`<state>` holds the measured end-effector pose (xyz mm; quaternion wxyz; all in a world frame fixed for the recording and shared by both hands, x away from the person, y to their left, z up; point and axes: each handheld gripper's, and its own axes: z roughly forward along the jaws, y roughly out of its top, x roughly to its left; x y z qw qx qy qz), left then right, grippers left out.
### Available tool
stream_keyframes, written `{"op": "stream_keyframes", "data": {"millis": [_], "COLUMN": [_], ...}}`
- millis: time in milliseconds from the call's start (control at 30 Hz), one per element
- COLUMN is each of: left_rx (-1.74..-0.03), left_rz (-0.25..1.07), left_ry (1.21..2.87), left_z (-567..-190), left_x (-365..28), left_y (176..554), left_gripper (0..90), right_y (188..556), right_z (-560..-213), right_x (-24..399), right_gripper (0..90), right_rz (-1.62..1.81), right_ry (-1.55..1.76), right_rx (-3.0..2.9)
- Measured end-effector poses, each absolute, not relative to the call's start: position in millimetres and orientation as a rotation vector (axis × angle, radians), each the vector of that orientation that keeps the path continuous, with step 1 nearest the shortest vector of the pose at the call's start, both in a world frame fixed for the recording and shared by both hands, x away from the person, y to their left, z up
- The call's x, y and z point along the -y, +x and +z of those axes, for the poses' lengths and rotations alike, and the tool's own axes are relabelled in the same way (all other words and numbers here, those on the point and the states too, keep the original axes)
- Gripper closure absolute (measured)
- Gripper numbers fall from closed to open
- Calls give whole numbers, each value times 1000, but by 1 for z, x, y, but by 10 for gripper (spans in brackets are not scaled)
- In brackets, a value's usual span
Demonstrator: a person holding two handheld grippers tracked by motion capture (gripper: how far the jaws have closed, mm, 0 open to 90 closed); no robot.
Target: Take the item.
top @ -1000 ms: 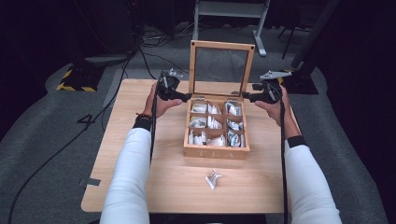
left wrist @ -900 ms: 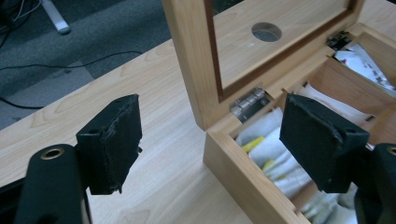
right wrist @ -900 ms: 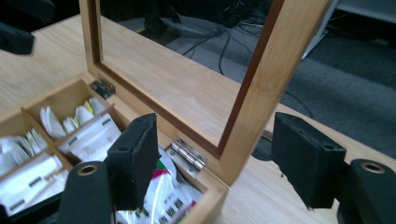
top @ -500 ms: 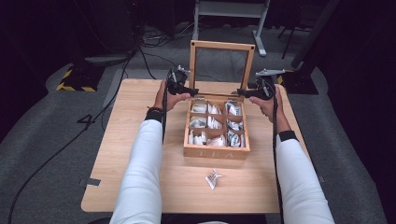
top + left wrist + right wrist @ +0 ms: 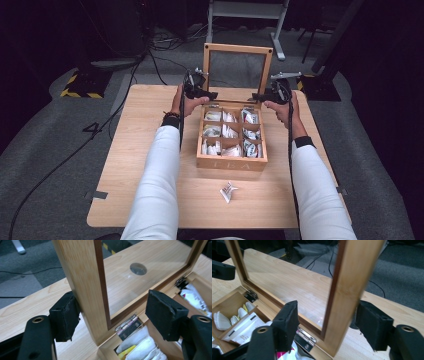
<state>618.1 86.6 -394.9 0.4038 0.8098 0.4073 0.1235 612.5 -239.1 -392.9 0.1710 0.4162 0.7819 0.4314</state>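
Nearest you a loose tea bag (image 5: 228, 191) lies on the table (image 5: 130, 165). Beyond it sits the tea box (image 5: 231, 162), its lid (image 5: 238, 49) upright at the far edge. Your left gripper (image 5: 113, 312) straddles the lid's left rail, your right gripper (image 5: 328, 326) the right one; both have just been closing, gaps remaining, nothing clamped. The glazed wooden frame looks stiff, light and hinged: grip the wood, not the pane.
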Motion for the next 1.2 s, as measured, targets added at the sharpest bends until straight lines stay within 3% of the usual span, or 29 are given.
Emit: {"op": "stream_keyframes", "data": {"millis": [367, 667, 967, 1200], "left_rx": [-1017, -970, -919, -887], "left_rz": [313, 315, 317, 341], "left_ry": [2025, 1982, 1947, 1972], "left_z": [-384, -380, -370, -362], "left_x": [-93, -105, -108, -107], "left_y": [616, 603, 592, 581], "left_gripper": [342, 472, 541, 539], "right_y": [610, 598, 586, 576], "right_z": [-389, -385, -377, -372], "right_x": [239, 246, 249, 251], "right_gripper": [407, 506, 542, 550], "right_rz": [1242, 1279, 1345, 1351], "right_ry": [1207, 1164, 1121, 1083], "right_rx": [-2203, -2184, -2172, -2172]}}
